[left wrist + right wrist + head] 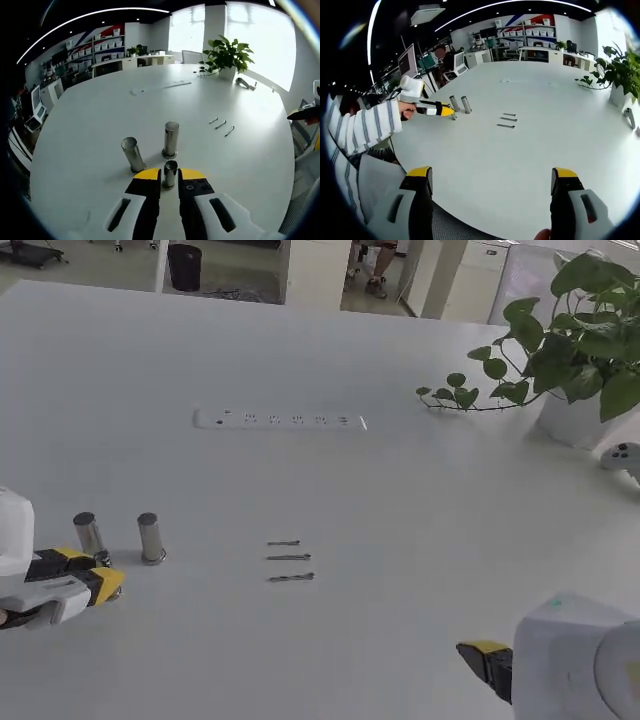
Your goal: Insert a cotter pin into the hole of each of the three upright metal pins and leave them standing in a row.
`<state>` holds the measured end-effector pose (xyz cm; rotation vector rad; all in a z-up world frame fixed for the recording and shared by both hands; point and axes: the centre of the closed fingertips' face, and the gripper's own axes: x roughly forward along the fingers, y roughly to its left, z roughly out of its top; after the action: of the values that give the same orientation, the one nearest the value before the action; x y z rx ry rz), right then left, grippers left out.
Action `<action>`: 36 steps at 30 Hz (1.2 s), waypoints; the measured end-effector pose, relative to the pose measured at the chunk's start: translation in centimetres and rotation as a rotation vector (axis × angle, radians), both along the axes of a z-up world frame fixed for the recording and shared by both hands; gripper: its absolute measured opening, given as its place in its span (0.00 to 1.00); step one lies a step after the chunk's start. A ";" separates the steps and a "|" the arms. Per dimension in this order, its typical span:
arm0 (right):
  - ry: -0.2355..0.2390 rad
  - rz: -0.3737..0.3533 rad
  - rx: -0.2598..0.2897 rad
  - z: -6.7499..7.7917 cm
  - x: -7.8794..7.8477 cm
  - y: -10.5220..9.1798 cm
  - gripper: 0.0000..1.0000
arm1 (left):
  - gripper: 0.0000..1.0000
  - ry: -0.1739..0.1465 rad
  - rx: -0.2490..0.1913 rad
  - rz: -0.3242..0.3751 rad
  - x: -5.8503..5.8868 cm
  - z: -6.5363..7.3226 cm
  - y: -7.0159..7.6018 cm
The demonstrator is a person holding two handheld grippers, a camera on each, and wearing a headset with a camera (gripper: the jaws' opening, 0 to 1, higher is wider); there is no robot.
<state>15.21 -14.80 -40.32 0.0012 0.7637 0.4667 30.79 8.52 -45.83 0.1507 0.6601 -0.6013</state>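
My left gripper (170,179) jaws pinch nearest metal pin (170,169), upright on bench (420,500); other two metal pins (170,139) stand just beyond. Right gripper (492,175) jaws spread, empty. Three cotter pins (289,558) lie loose mid-bench. I judge none inserted; all three pending.

An open office: big white table (420,540), power strip (280,420), potted plant (585,320), monitor (408,60), wall shelves (540,32)
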 end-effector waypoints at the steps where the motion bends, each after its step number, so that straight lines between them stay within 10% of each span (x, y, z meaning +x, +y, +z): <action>1: 0.002 0.000 -0.002 0.0 0.0 0.0 0.98 | 0.06 0.001 0.000 -0.005 0.0 0.0 -0.1; 22: -0.005 0.036 0.009 0.1 0.1 1.1 0.97 | 0.05 0.000 0.034 0.010 -0.8 0.1 -0.1; 25: -0.016 0.036 0.013 0.3 0.2 1.1 0.97 | 0.05 0.029 0.017 0.086 -1.1 0.0 0.4; 36: -0.025 0.060 0.021 0.0 -0.2 1.2 0.97 | 0.05 -0.018 -0.018 0.193 -2.7 2.7 0.4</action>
<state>15.00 -13.60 -40.37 -0.0082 0.7362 0.5308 28.08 8.96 -43.10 0.0746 0.6437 -0.4200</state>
